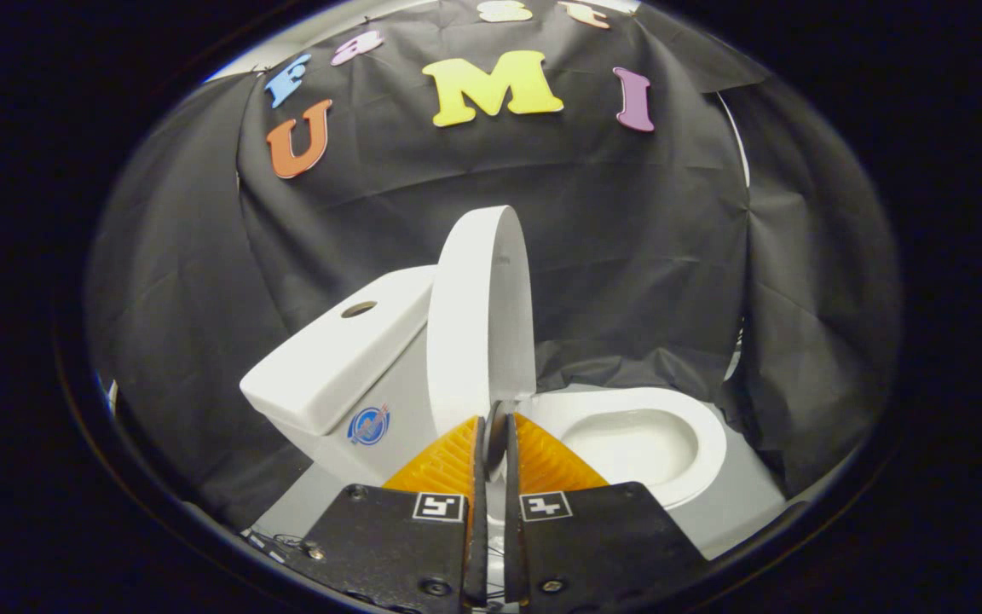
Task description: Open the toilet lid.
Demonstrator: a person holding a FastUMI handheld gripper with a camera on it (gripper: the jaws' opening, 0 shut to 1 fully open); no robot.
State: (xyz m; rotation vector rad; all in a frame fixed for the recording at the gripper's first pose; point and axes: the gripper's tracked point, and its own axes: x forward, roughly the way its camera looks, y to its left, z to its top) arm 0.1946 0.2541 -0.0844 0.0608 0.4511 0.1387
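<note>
A white toilet stands ahead of me, seen from its side. Its lid (478,324) is raised nearly upright, edge toward me, leaning toward the tank (342,354) on the left. The open bowl (640,439) lies to the right of the lid. My gripper (495,426) is at the lid's lower edge, its two fingers close together with the thin rim of the lid pinched between them.
Black cloth drapes the booth behind and around the toilet. A pale grey floor (734,520) shows beneath the bowl. The tank has a round hole (359,309) in its top.
</note>
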